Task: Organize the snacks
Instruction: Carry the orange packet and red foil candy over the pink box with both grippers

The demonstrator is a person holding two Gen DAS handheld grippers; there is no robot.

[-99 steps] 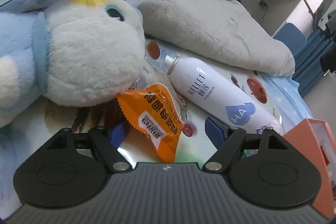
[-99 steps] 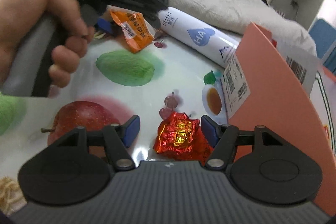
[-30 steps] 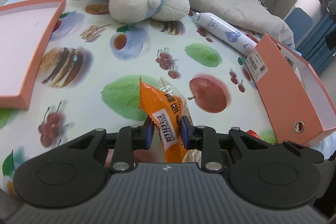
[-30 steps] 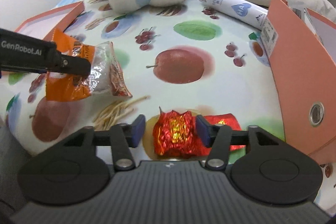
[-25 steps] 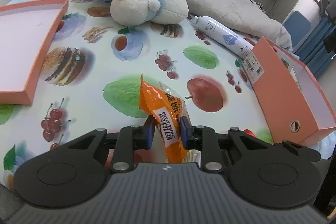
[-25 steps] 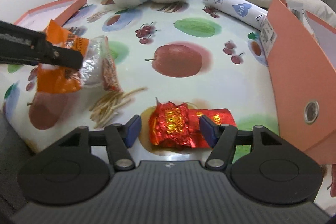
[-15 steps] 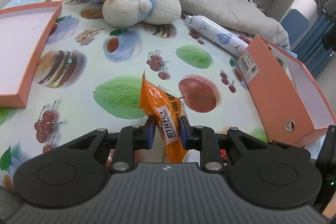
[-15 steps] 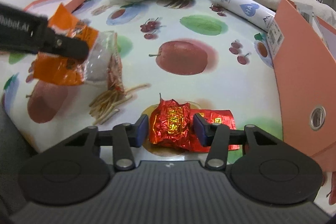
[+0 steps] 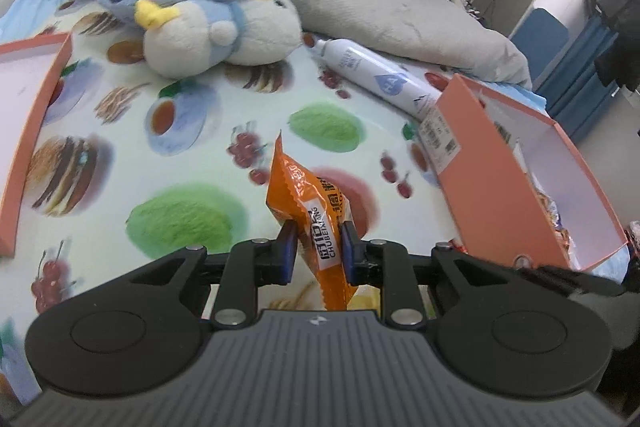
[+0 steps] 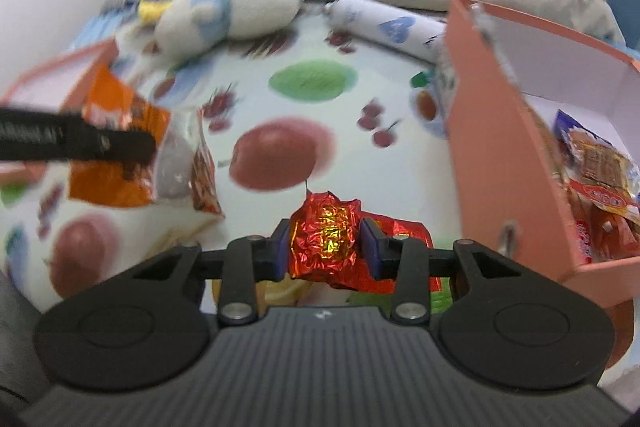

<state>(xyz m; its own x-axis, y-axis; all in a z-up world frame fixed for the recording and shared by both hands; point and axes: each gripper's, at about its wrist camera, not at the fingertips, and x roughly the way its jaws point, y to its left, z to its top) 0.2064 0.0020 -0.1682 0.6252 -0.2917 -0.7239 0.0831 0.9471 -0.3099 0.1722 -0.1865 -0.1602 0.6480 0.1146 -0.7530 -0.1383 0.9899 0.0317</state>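
Lifted off the bed's fruit-print sheet [image 9: 192, 131] since a moment ago, the red foil snack [image 10: 324, 239] is pinched in the right gripper [image 10: 325, 247], just left of the orange box [image 10: 496, 163]. Left of that box, the left gripper [image 9: 318, 249] clamps the orange snack packet [image 9: 308, 215]. Inside the box lie other snacks [image 10: 596, 163]. Beyond the box rest a white bottle [image 9: 372, 79] and plush toy [image 9: 216, 35].

Left claw [image 9: 319, 251] clamping orange snack packet [image 9: 310, 223], above fruit-print sheet [image 9: 192, 131], orange box [image 9: 516, 183] at right
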